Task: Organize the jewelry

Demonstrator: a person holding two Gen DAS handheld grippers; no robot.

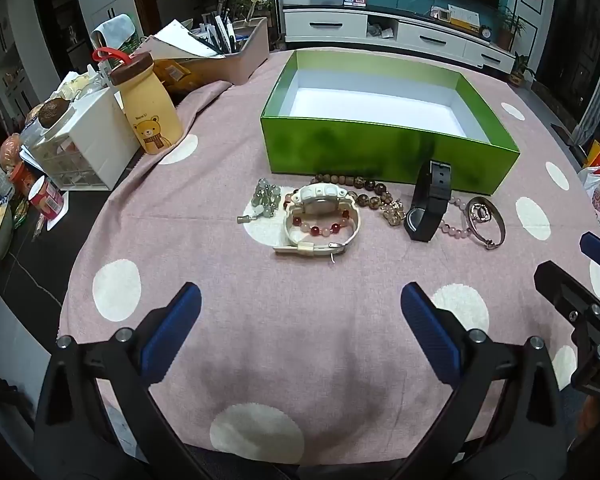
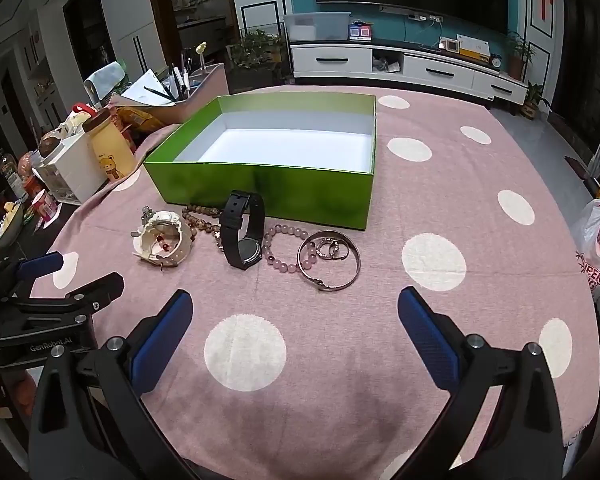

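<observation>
While both grippers hang over the near edge of the bench [image 1: 340, 360], nothing is picked yet: task looks at its start. Left gripper [image 1: 300, 320] jaws wide, empty. Right gripper [image 2: 294, 328] jaws wide, empty.

Green box [image 1: 380, 152] sits empty at 12 o'clock. Jewelry lies in a row just in front of it: white watch [image 1: 320, 208] with red-pink bead bracelet [image 1: 324, 230] through its strap, grey bead cluster [image 1: 266, 196] at its 9 o'clock, brown bead string [image 1: 364, 190] behind, black watch [image 1: 428, 204], pink bead bracelet [image 2: 284, 248], metal bangle [image 2: 332, 258] at the 3 o'clock end.

Next move, likely: reach to one piece, close, lift over the box wall. Pieces overlap, so one may drag a neighbour.
</observation>
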